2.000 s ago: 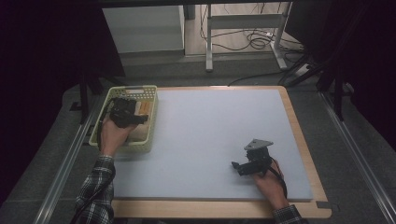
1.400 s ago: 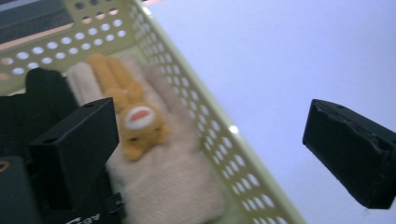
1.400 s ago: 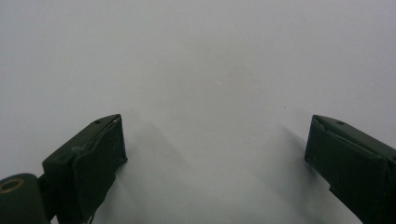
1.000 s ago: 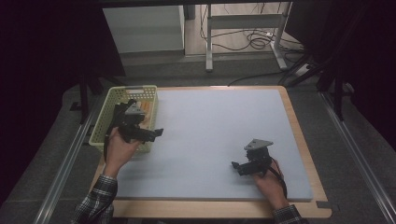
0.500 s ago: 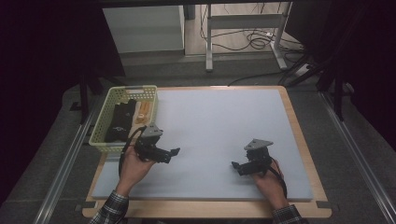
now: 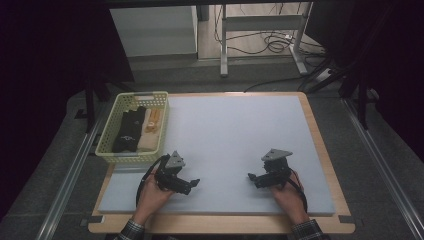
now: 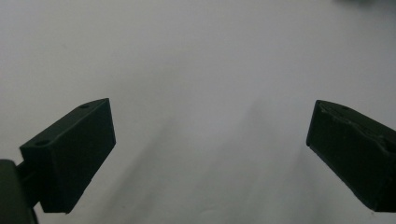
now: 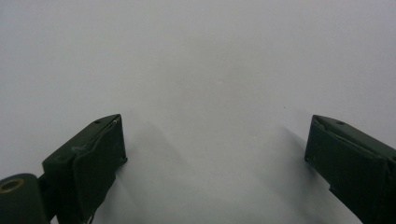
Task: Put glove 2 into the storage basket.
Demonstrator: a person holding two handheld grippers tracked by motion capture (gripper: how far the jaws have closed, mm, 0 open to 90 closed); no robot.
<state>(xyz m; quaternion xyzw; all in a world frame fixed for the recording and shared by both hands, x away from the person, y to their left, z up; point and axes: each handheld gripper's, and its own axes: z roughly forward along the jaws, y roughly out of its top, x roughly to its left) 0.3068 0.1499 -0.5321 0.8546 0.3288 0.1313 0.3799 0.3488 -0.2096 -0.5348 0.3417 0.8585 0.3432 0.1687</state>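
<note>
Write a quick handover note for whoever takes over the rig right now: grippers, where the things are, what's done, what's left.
Left gripper: open, empty, low over the grey mat, right of the basket.
Right gripper: open, empty, near the mat's front right.
Yellow basket at the mat's left edge holds black folded items and tan ones.
Done: things lie in the basket.
Left: nothing waits on the mat; likely finished.

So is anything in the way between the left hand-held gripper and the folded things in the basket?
Only the basket's near wall. The left hand-held gripper rests open on the mat, and the folded black cloth lies inside, past that wall.
</note>
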